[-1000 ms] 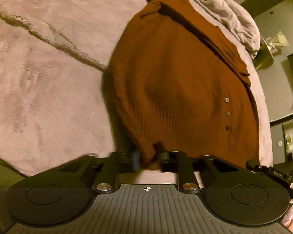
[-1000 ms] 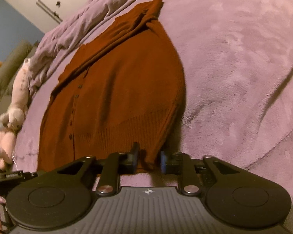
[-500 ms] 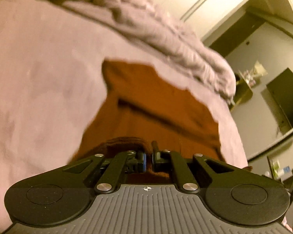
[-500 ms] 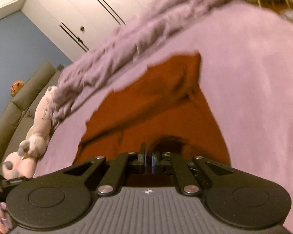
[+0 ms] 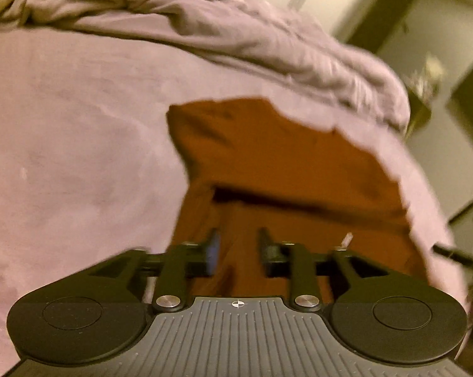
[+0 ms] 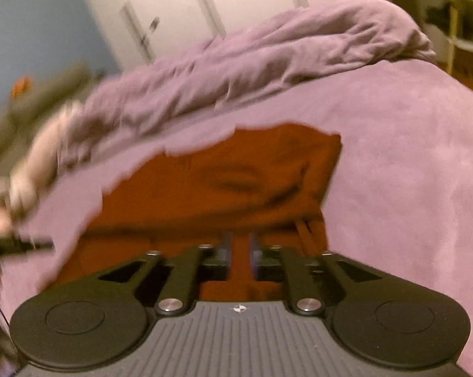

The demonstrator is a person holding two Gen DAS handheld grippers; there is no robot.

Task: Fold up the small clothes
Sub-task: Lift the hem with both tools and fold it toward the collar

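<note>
A rust-brown knit cardigan (image 5: 277,157) lies on the purple bed cover, its lower half folded up over the upper half; it also shows in the right wrist view (image 6: 236,182). My left gripper (image 5: 238,248) is low over the folded edge with its jaws apart and nothing between them. My right gripper (image 6: 239,246) is over the same fold near the cardigan's right side, jaws a narrow gap apart with brown knit showing in the gap; the frame is blurred.
A bunched purple duvet (image 5: 205,31) lies along the far side of the bed (image 5: 63,125). A stuffed toy (image 6: 32,169) lies at the bed's left edge in the right wrist view. Wardrobe doors (image 6: 205,9) stand behind.
Both grippers carried the cardigan's hem up and forward over its upper half. The left jaws, shut on the hem half a second ago, have opened; the right jaws have widened slightly.
</note>
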